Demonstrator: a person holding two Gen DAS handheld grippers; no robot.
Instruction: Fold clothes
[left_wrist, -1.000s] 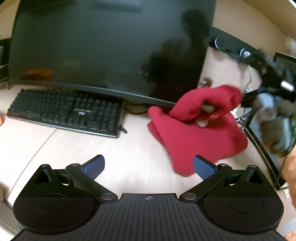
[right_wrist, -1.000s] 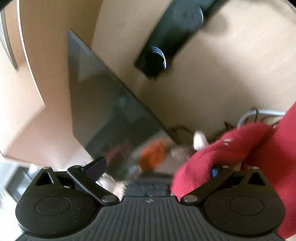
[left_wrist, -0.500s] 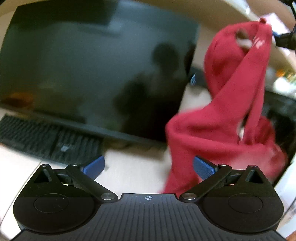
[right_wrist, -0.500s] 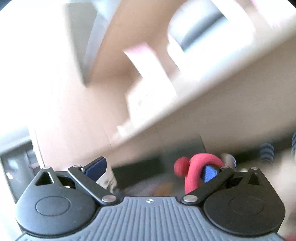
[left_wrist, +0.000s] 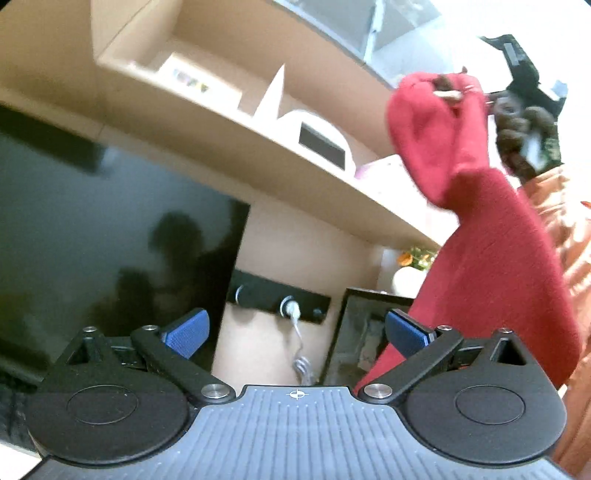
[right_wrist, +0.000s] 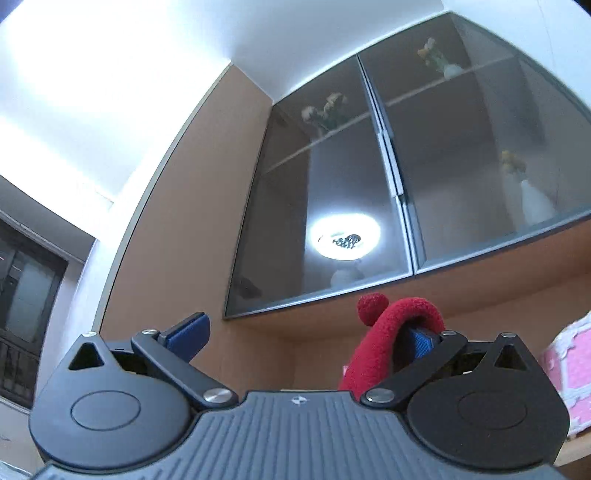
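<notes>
The fleecy red garment (left_wrist: 491, 258) is hanging high, looped over one blue pad of the wide-open right tongs (right_wrist: 306, 338). The left tongs (left_wrist: 295, 332) are gaping empty before a dark monitor (left_wrist: 110, 240).

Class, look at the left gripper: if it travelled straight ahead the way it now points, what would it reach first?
Likely the black power strip on the wall, straight ahead of the open left gripper. The hanging red garment lies just right of that line and might brush its right finger; depth is unclear.
</notes>
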